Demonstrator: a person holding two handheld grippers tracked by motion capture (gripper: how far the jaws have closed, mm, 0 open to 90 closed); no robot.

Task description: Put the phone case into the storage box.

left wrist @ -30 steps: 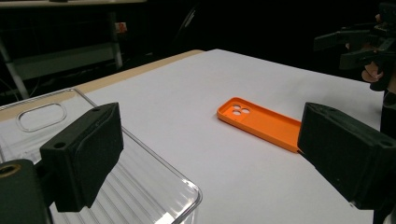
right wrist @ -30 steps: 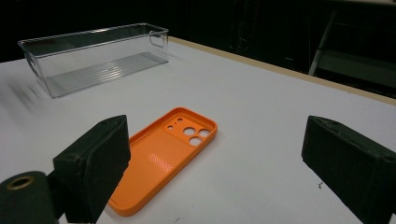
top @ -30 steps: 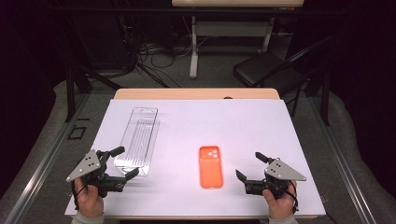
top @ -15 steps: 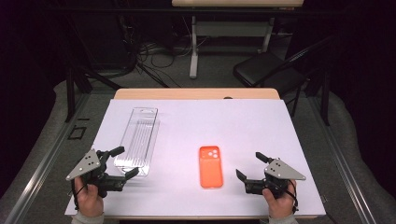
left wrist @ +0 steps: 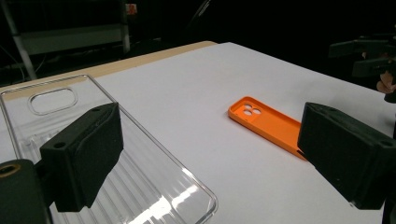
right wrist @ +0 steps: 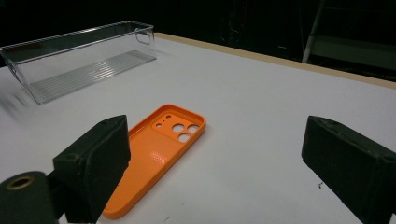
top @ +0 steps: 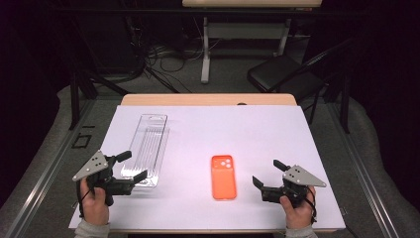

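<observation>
An orange phone case (top: 224, 176) lies flat, open side up, near the middle front of the white table (top: 247, 134); it also lies ahead in the left gripper view (left wrist: 268, 123) and the right gripper view (right wrist: 156, 151). A clear plastic tray (top: 147, 148) stands lengthwise at the left, seen as well as the tray (right wrist: 79, 58). My left gripper (top: 130, 166) is open at the tray's near end, nothing between its jaws. My right gripper (top: 269, 173) is open, just right of the case, apart from it.
A wooden strip (top: 208, 99) edges the table's far side. Beyond it stand a black chair (top: 285, 77) and a desk leg (top: 204, 49) among floor cables. White surface spreads between the tray and the case and behind them.
</observation>
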